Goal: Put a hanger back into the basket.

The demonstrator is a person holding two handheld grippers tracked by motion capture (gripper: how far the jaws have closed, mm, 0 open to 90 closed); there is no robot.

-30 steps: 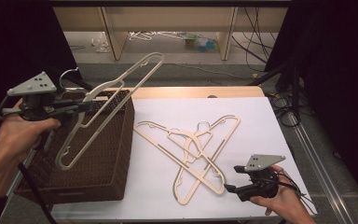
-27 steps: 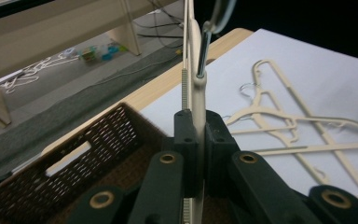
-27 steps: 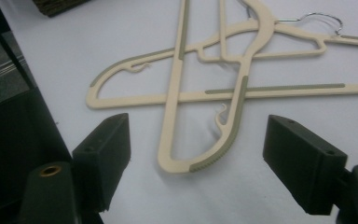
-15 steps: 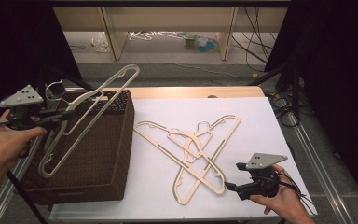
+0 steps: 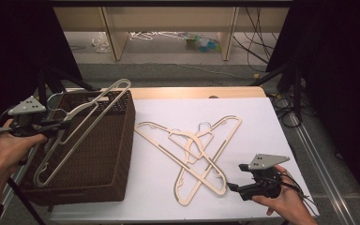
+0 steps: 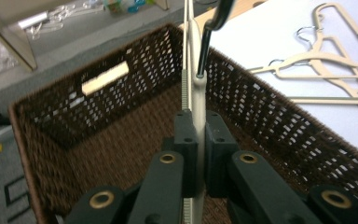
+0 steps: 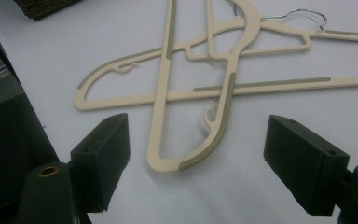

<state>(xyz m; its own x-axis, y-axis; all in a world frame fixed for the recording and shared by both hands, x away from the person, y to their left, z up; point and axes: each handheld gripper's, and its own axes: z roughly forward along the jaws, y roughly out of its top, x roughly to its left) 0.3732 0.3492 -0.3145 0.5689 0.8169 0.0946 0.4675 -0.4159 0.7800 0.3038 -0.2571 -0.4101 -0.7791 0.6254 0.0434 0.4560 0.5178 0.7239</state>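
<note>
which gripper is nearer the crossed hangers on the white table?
Right. The right gripper sits at the table's near edge, open jaws just short of the crossed hangers' near ends. The left gripper is over the wicker basket, shut on another hanger.

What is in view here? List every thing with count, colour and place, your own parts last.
held hanger: one, cream with a metal hook, tilted over the basket, clamped in the left tongs
crossed hangers: two, cream with grey grip strips, lying crossed on the white table top
wicker basket: one, dark brown, at the table's left end
table top: one, white with a wooden far edge
shelf unit: one, light wood, on the floor beyond the table
left tongs: black, shut on the held hanger above the basket
right tongs: black, open, low over the table just short of the crossed hangers
</note>
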